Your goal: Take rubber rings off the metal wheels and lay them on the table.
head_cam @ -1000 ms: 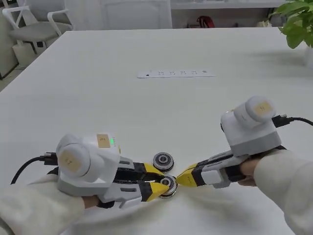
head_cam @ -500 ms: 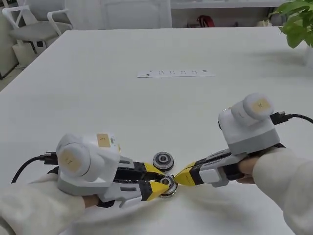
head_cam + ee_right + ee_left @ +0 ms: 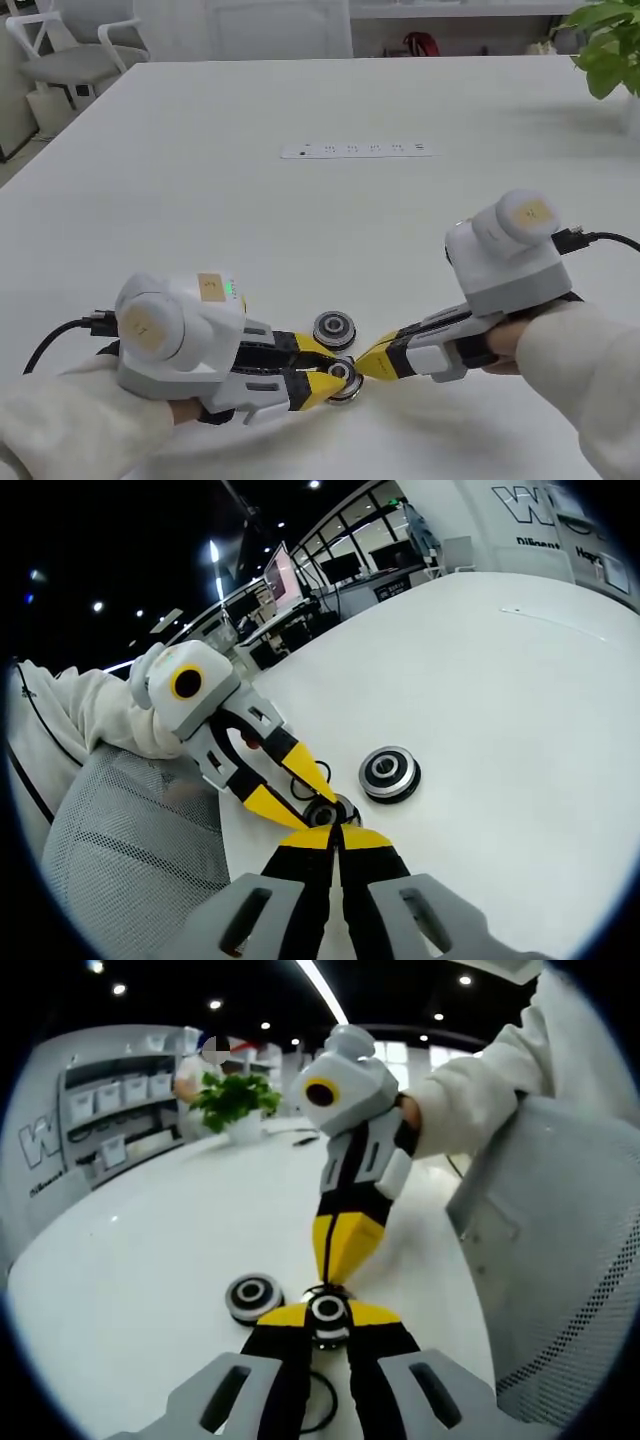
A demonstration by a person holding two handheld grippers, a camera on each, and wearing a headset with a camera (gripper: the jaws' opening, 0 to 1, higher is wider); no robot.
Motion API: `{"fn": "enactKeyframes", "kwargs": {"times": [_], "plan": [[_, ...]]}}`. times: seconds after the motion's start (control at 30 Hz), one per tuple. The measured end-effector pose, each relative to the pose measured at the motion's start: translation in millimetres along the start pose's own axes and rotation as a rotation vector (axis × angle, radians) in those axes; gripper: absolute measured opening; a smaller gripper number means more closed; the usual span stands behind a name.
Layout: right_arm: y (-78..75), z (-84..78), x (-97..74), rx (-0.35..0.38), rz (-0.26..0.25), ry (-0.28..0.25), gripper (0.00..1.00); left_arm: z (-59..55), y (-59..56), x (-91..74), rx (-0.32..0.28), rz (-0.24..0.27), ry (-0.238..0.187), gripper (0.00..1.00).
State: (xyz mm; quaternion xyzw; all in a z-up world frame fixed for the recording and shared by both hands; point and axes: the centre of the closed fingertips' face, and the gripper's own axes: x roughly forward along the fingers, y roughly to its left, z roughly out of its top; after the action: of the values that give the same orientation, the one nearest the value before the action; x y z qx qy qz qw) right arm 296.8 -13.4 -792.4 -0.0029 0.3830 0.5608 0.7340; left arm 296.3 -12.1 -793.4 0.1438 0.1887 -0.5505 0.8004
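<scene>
Wheel: clamped between left fingers, braced for peeling.
Right fingers: closed together at wheel's rim; grip on rubber unclear.
Spare wheel: just beyond held wheel.

The head view looks forward and down from close above the near edge of the white worktop. The left gripper view sits low, facing along its fingers at the right gripper, and the right gripper view faces the opposite way at the left gripper. All three views share the small wheel and the loose wheel beside it.
</scene>
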Motion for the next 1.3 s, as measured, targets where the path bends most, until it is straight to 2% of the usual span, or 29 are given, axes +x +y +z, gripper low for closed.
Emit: {"fn": "enactKeyframes", "kwargs": {"times": [1.3], "plan": [[4.5, 5.8, 0.4, 0.011, 0.03, -0.024, 0.0, 0.4, 0.8, 0.3, -0.004, 0.005, -0.004, 0.13]]}}
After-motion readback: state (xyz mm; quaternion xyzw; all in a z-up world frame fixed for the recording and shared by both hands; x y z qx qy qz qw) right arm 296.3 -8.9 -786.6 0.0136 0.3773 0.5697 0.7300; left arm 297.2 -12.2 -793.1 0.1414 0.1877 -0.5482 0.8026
